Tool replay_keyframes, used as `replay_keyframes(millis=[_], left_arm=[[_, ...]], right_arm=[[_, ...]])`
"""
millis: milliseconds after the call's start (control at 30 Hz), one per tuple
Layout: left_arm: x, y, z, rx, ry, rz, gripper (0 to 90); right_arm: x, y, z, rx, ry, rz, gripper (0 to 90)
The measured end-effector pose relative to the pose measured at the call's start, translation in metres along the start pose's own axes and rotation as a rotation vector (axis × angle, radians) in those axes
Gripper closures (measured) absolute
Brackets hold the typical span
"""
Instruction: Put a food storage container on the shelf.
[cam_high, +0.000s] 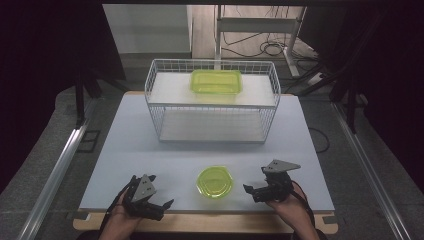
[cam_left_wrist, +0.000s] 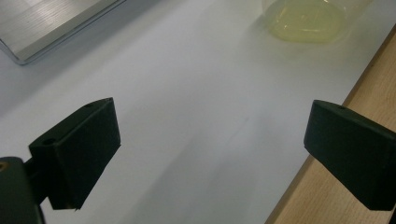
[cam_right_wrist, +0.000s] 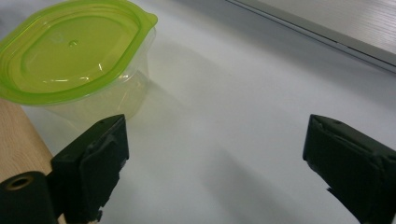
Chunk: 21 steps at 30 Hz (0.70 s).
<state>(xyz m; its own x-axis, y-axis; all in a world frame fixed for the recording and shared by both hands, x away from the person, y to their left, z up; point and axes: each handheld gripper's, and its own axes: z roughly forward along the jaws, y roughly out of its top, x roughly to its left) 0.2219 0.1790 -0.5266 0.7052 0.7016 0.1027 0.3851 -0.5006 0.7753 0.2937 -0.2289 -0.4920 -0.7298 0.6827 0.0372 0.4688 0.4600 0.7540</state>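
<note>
While both grippers rest near the front edge of the white table (cam_high: 150, 145), the small lidded green container (cam_high: 215, 182) stands upright between them, touching neither. The right gripper (cam_high: 256, 191) lies just right of the container, jaws spread wide with nothing between them; in the right gripper view the container (cam_right_wrist: 77, 56) sits ahead and to one side, clear of the pads. The left gripper (cam_high: 161, 206) lies left of the container, jaws likewise apart and empty. Beyond the container stands a wire rack (cam_high: 212, 102) with a larger green container (cam_high: 216, 81) on its top shelf. This looks like a pause beside the container; the next move likely calls for squaring open jaws around its walls below the lid rim.
</note>
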Motion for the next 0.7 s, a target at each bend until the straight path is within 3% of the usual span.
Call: replay_keyframes(millis=[167, 367, 700], left_arm=[[0.0, 0.0, 0.0, 0.003, -0.002, -0.001, 3.6], [-0.001, 0.001, 0.0, 0.002, 0.0, 0.009, 3.6], [-0.003, 0.001, 0.002, 0.001, 0.001, 0.019, 3.6]], right_arm=[[0.003, 0.004, -0.001, -0.01, 0.009, 0.022, 5.0], [0.004, 0.012, -0.002, 0.002, 0.07, 0.061, 16.7], [0.009, 0.036, 0.015, 0.027, 0.229, 0.099, 35.4]])
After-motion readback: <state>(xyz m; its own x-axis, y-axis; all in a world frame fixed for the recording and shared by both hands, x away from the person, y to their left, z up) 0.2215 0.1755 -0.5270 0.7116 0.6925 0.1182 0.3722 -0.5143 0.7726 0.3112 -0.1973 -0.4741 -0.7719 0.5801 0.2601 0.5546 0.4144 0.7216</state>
